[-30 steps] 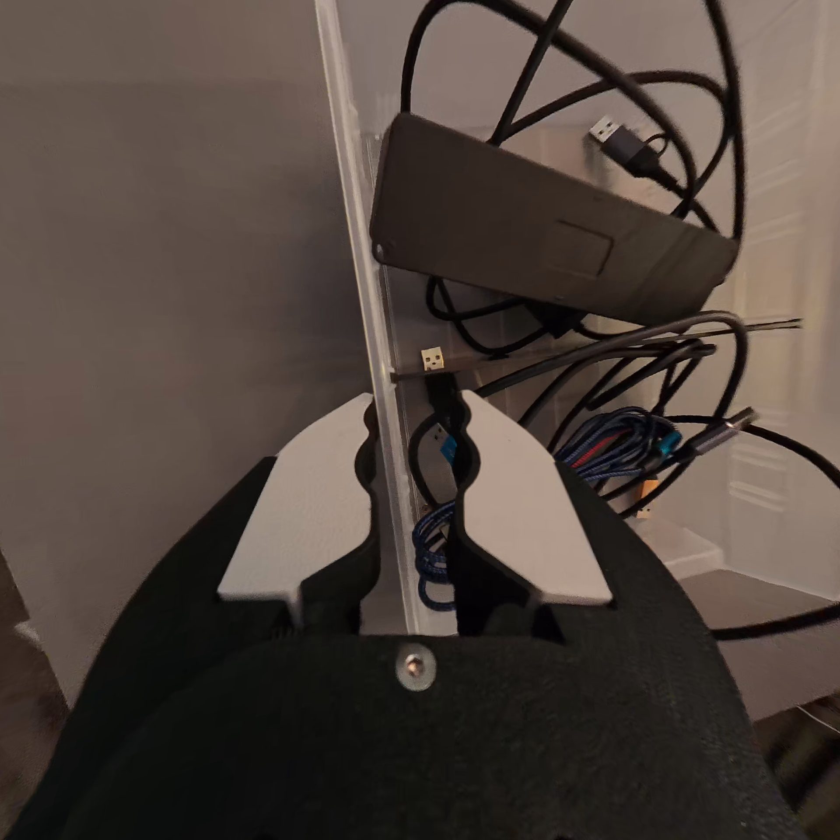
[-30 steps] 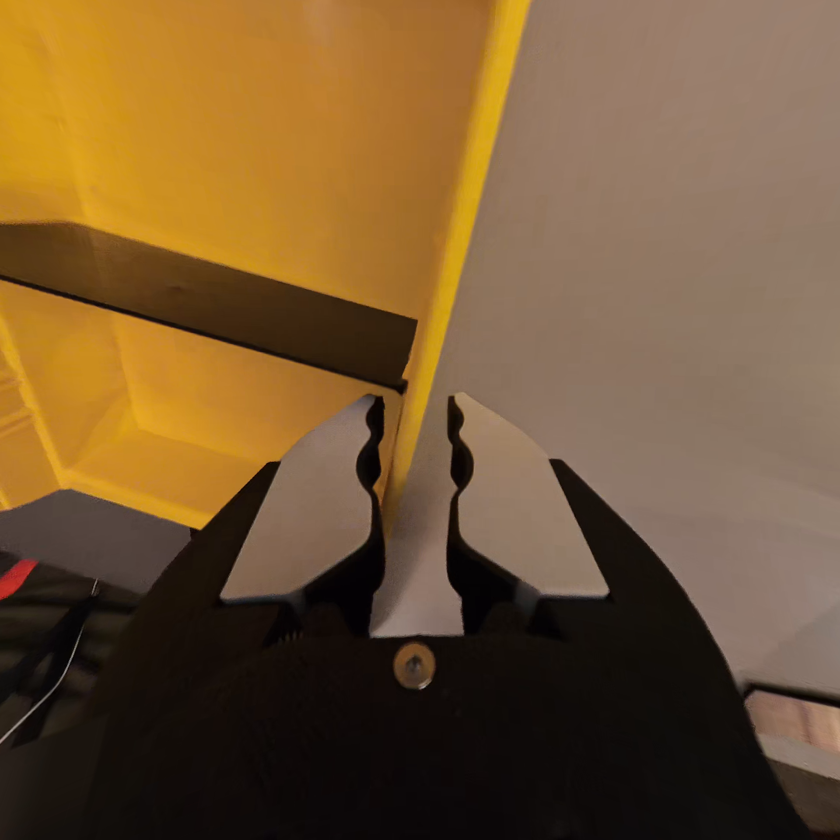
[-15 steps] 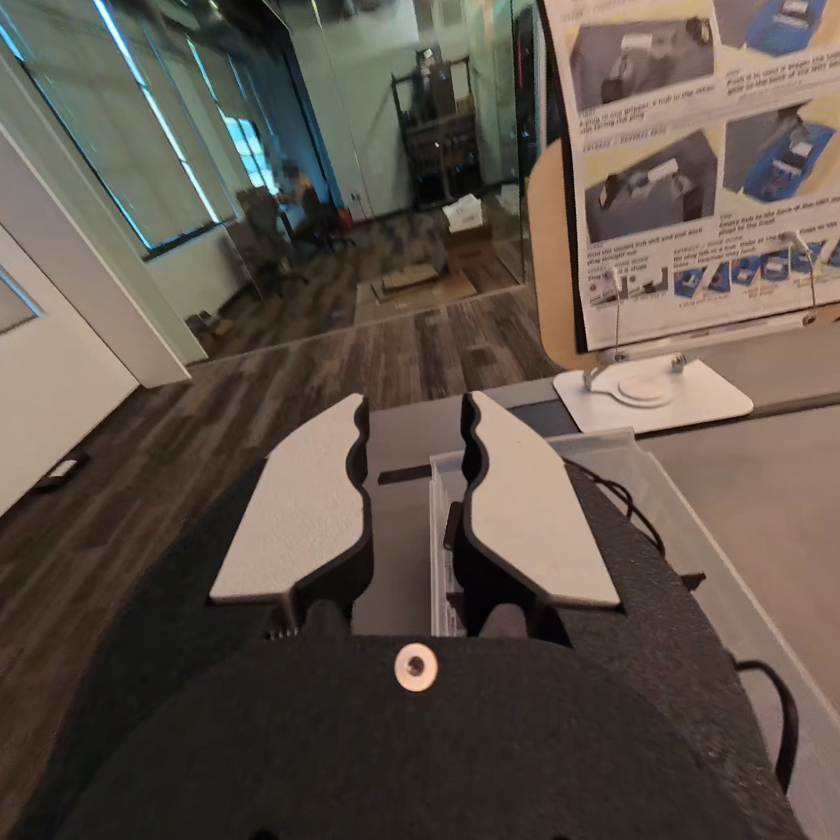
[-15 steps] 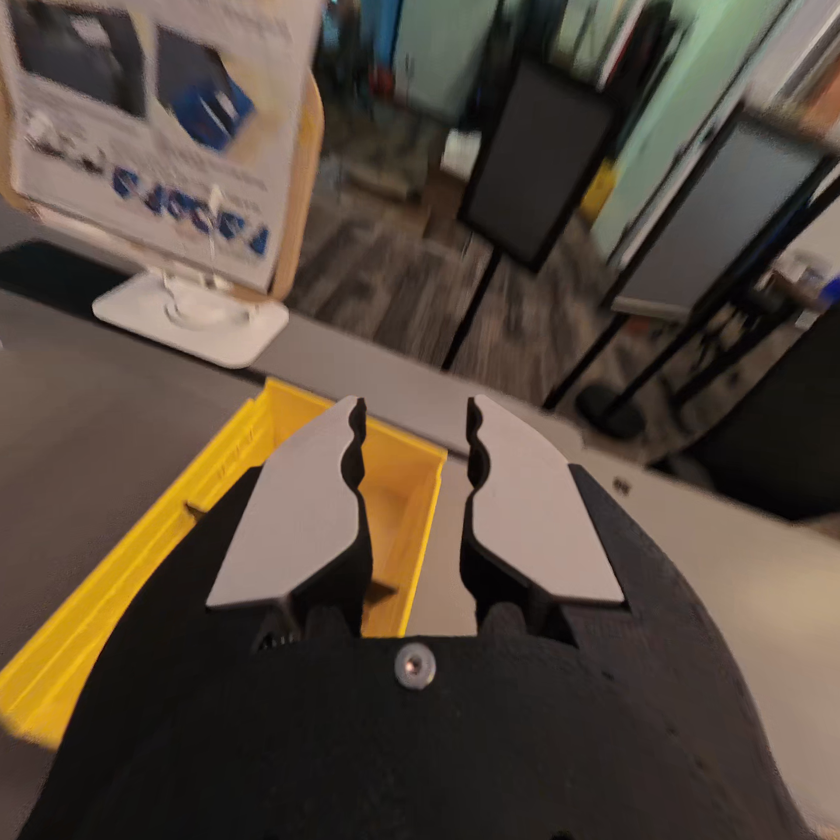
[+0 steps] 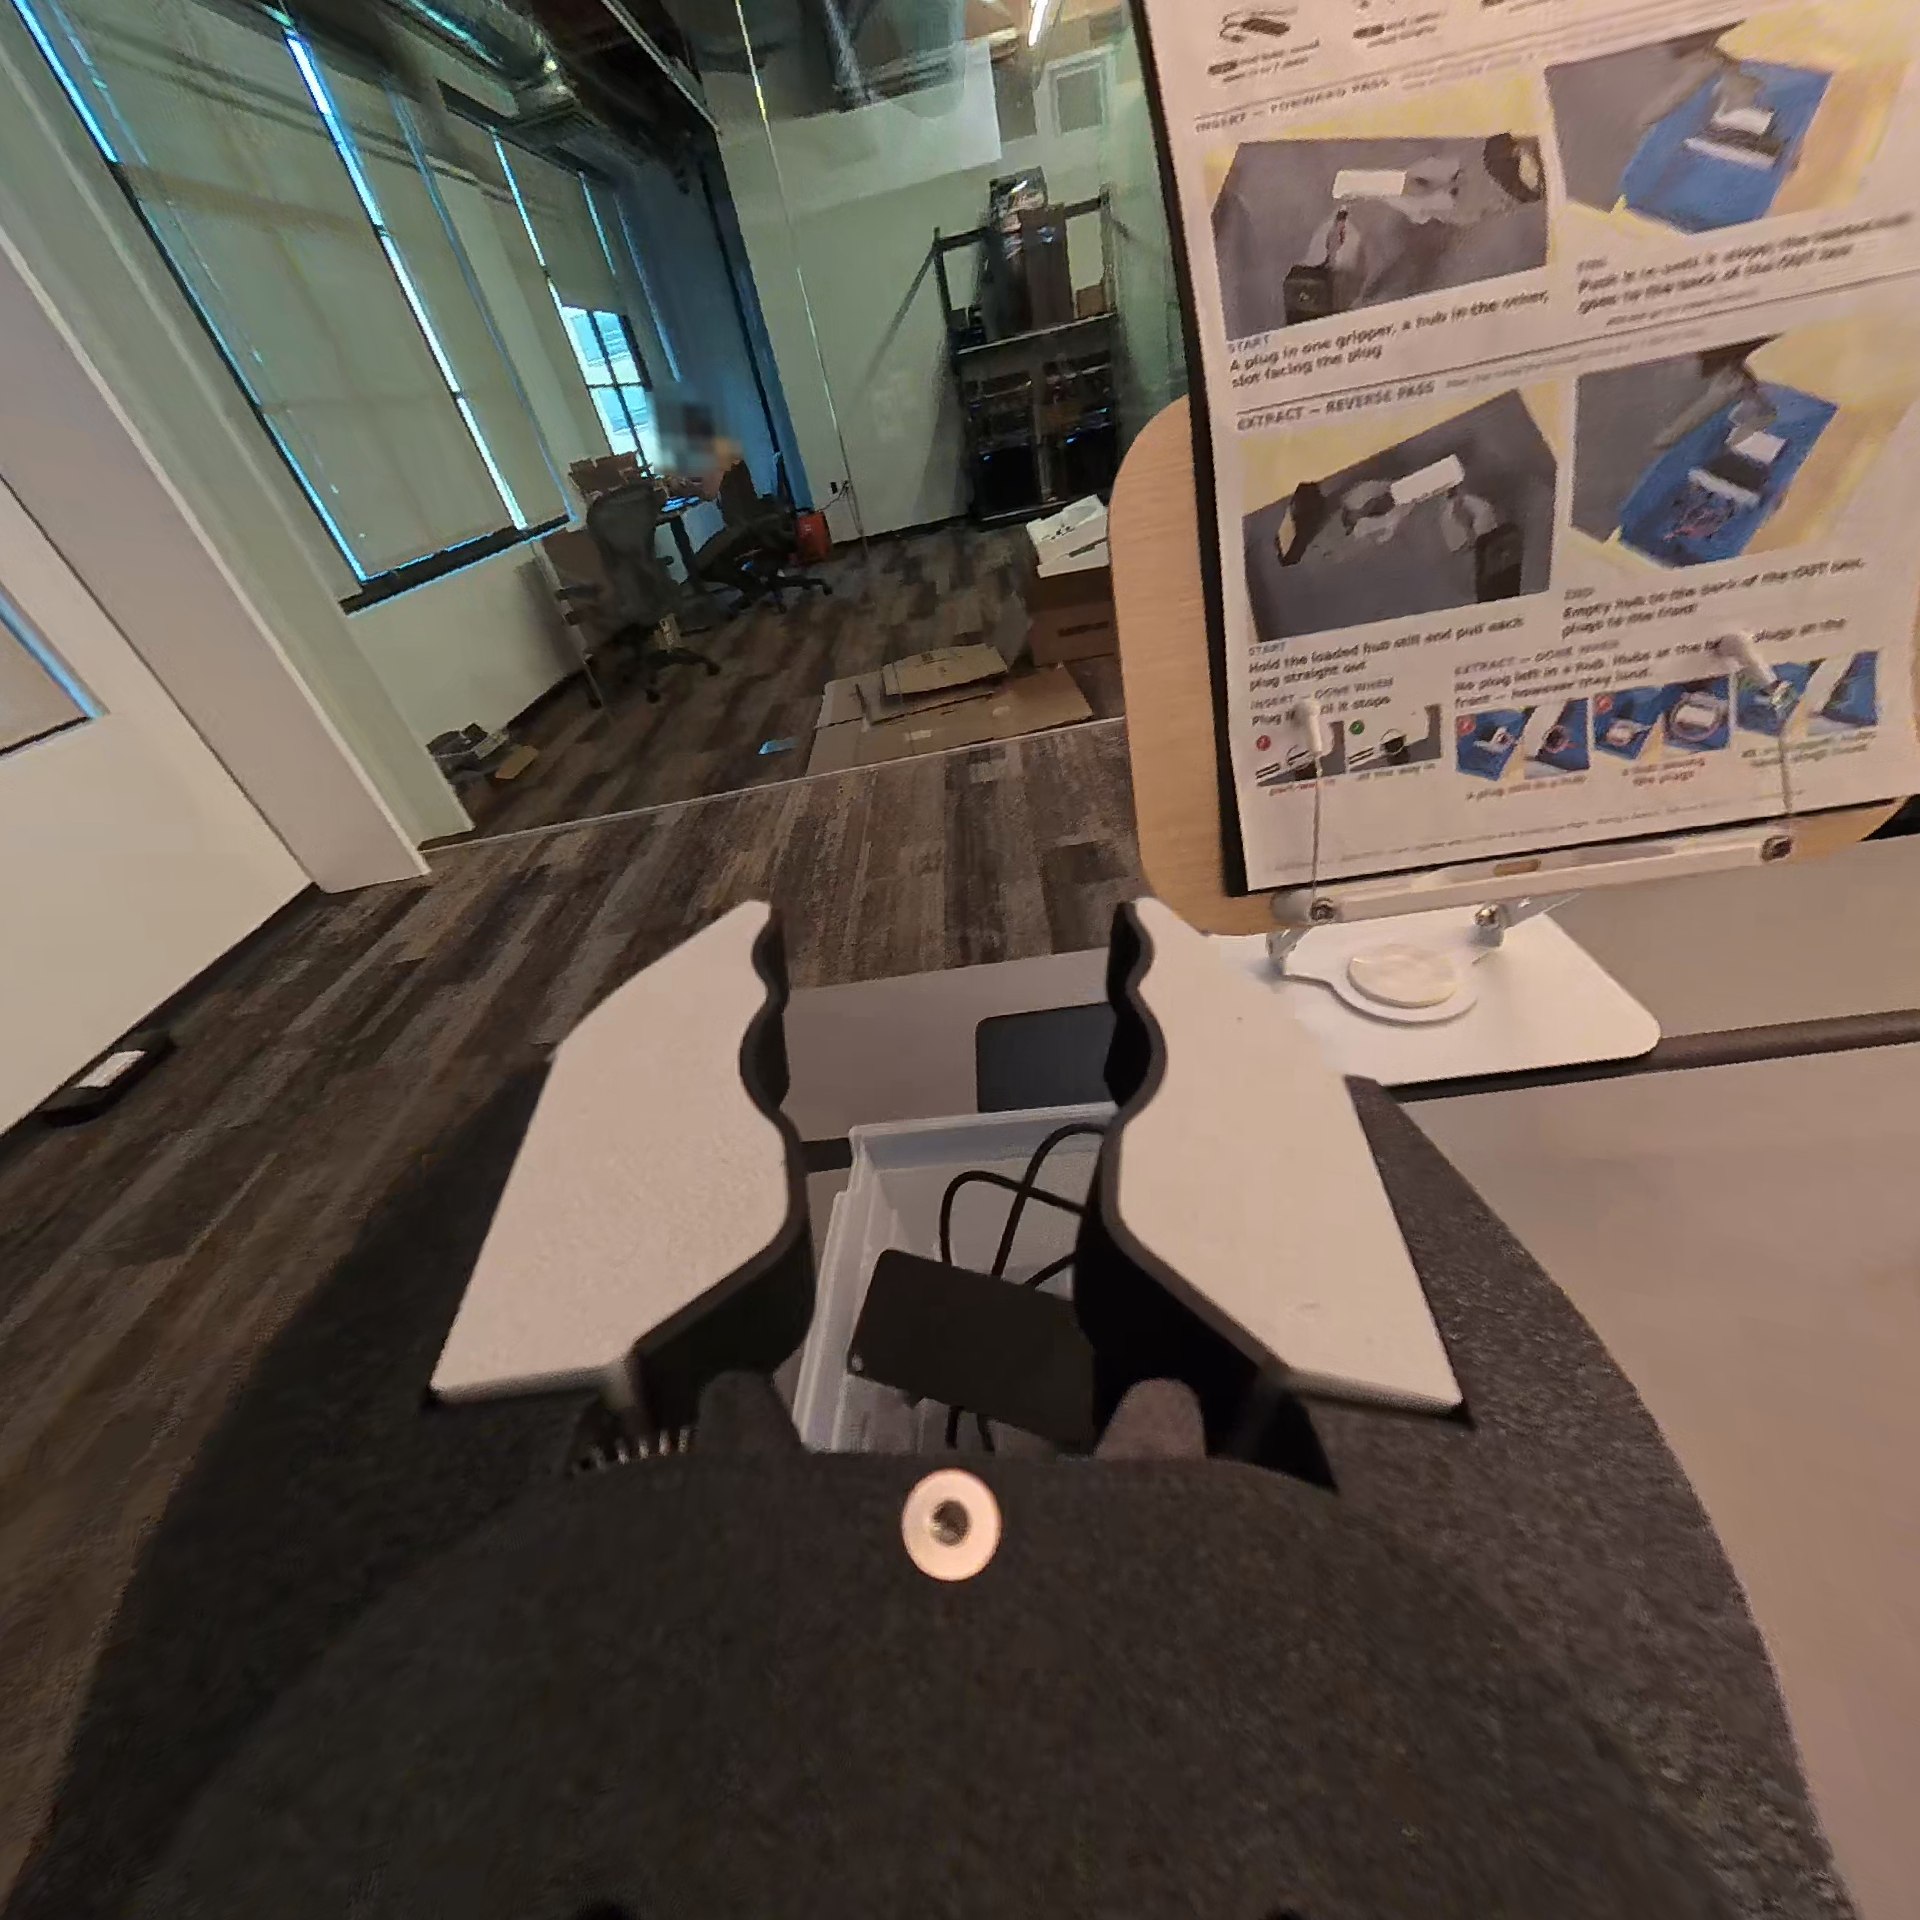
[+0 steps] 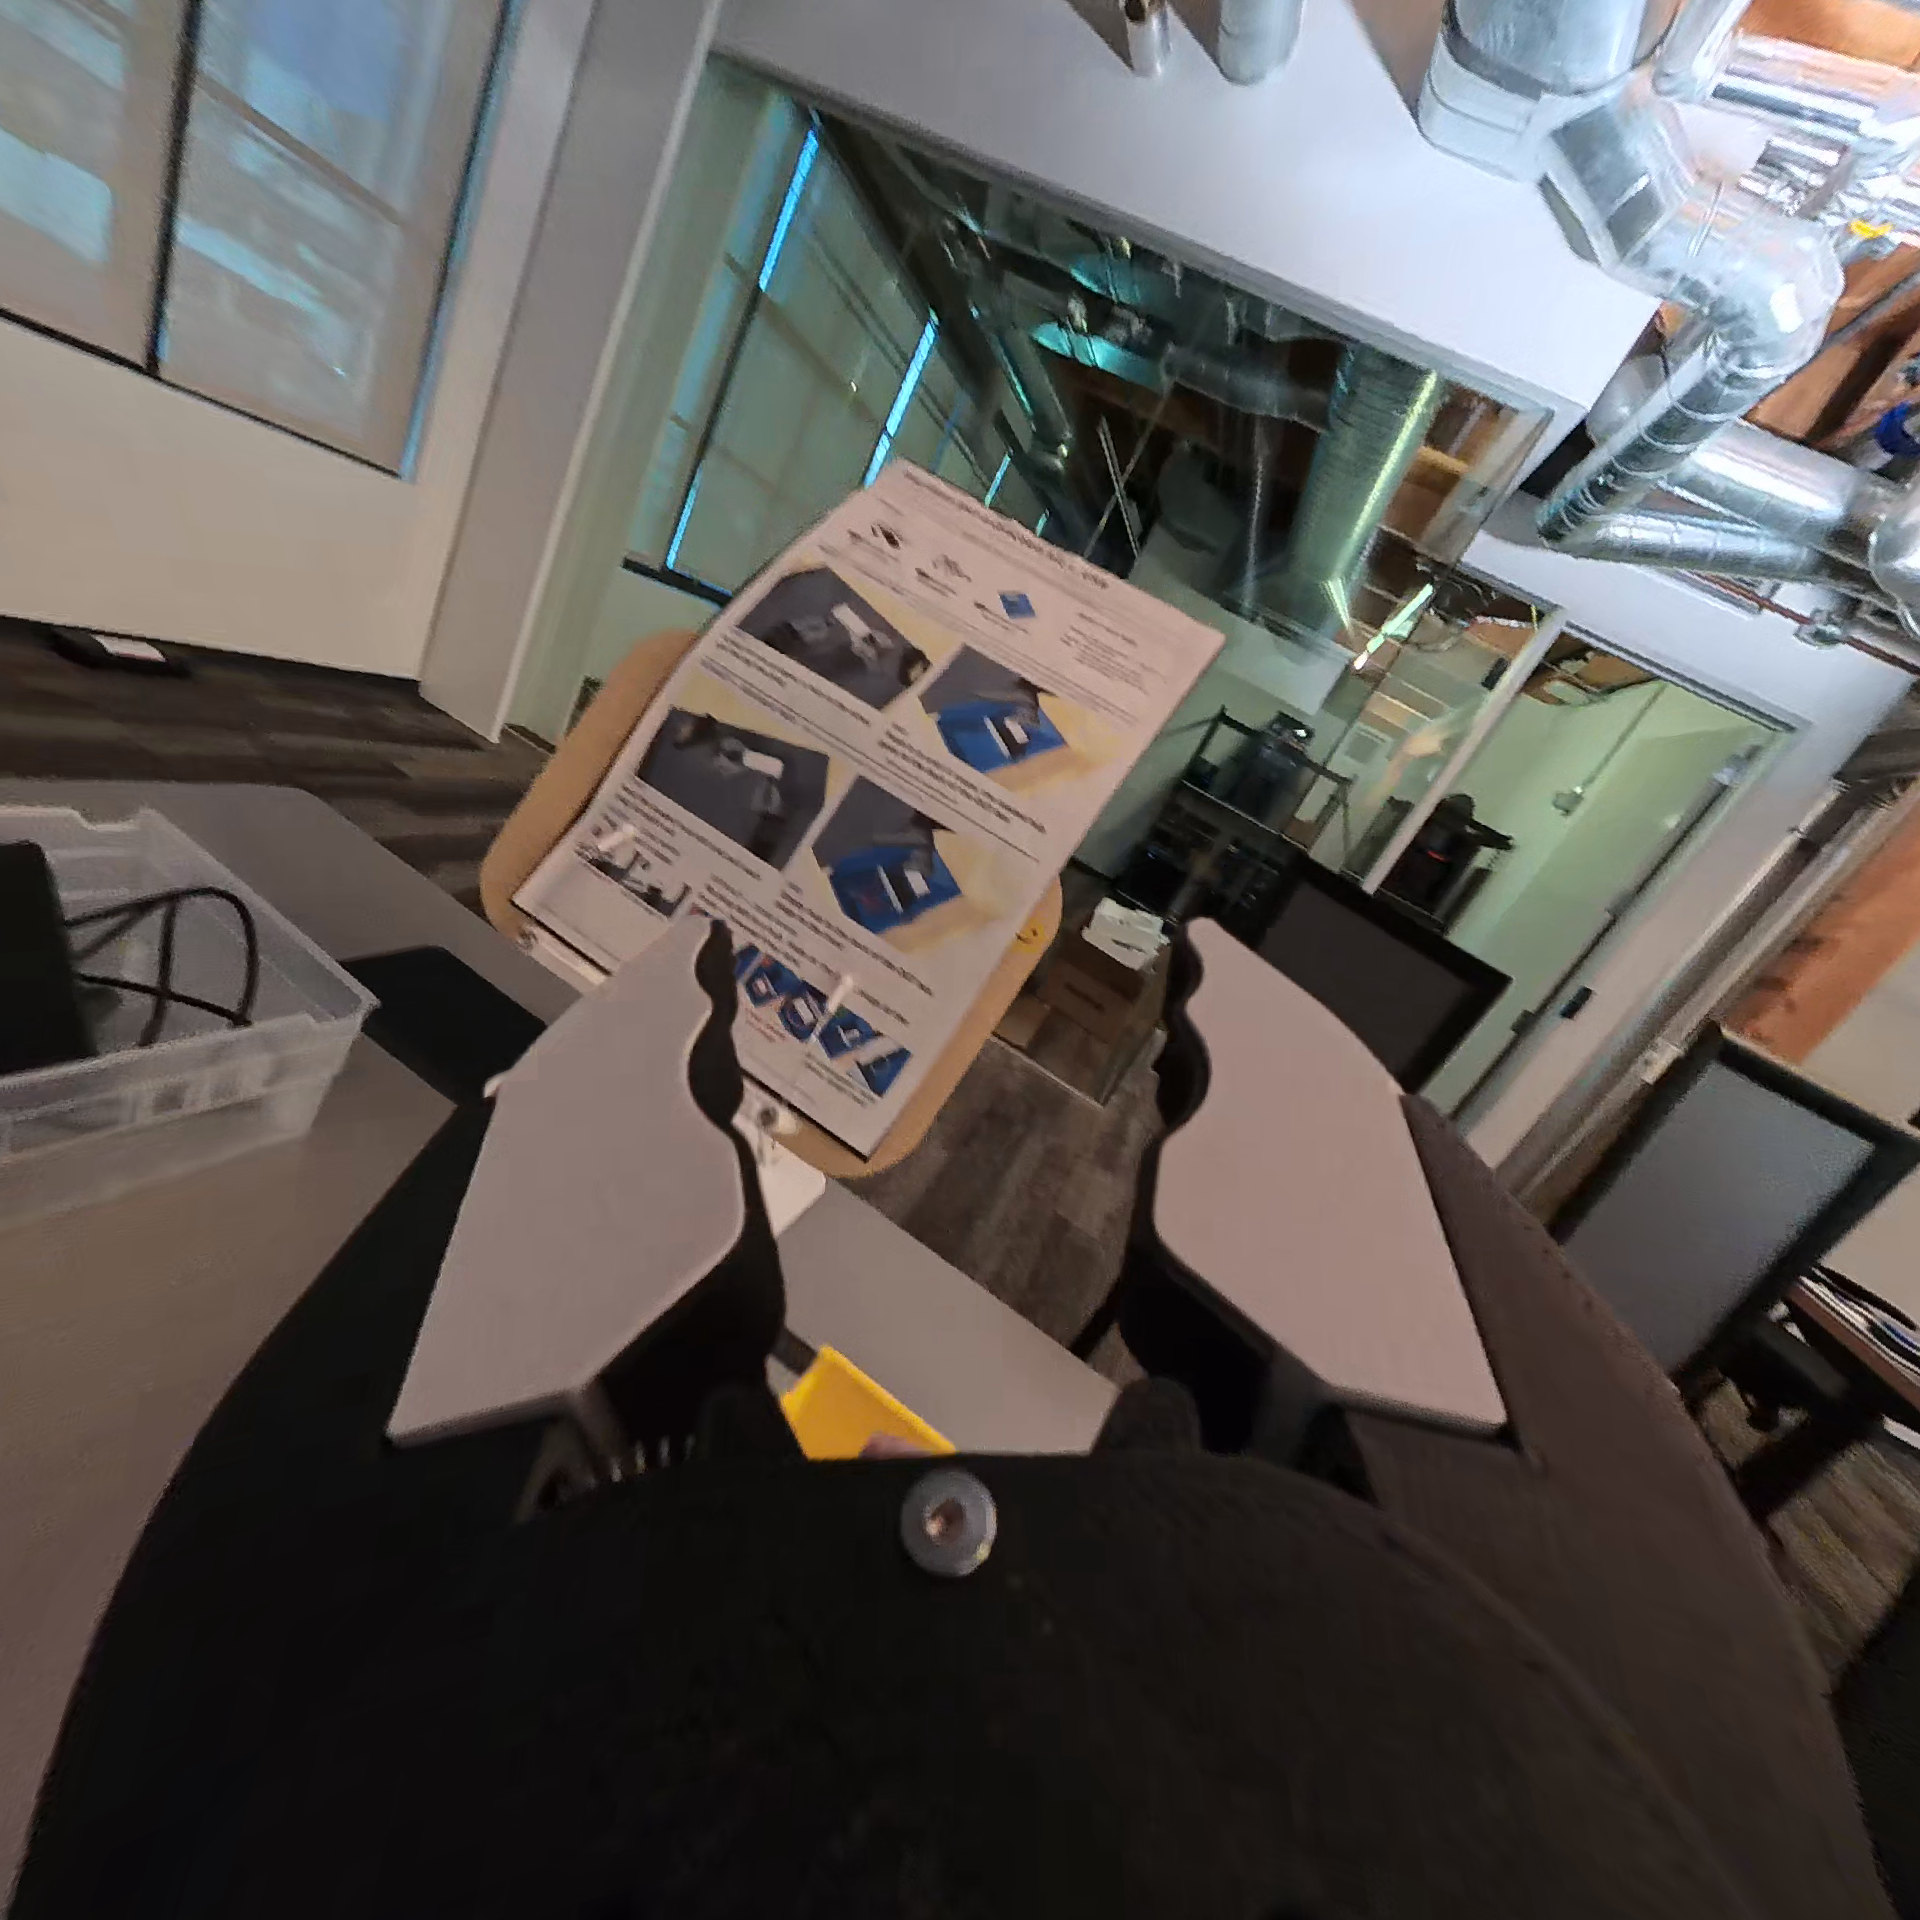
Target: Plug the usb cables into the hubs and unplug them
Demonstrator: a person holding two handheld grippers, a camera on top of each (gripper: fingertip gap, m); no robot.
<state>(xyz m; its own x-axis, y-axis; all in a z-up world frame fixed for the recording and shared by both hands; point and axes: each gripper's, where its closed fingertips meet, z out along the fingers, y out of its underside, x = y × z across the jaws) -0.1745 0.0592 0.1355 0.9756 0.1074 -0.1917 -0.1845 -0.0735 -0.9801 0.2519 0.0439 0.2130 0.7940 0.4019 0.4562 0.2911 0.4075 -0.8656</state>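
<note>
Both tools are spread wide and empty: left tool (image 5: 943, 940) above the clear bin (image 5: 883, 1195) holding a black hub (image 5: 971, 1351) and cables (image 5: 1003, 1210); right tool (image 6: 945, 961) above a yellow bin (image 6: 857, 1408) on the table (image 5: 1683, 1247).

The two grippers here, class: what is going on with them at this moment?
A person holds both. The left gripper hangs open above a clear bin that holds a black hub and black cables. The right gripper is open too, raised toward an instruction sheet on a stand, with a yellow bin just below. Neither holds anything; nothing is plugged yet.
</note>
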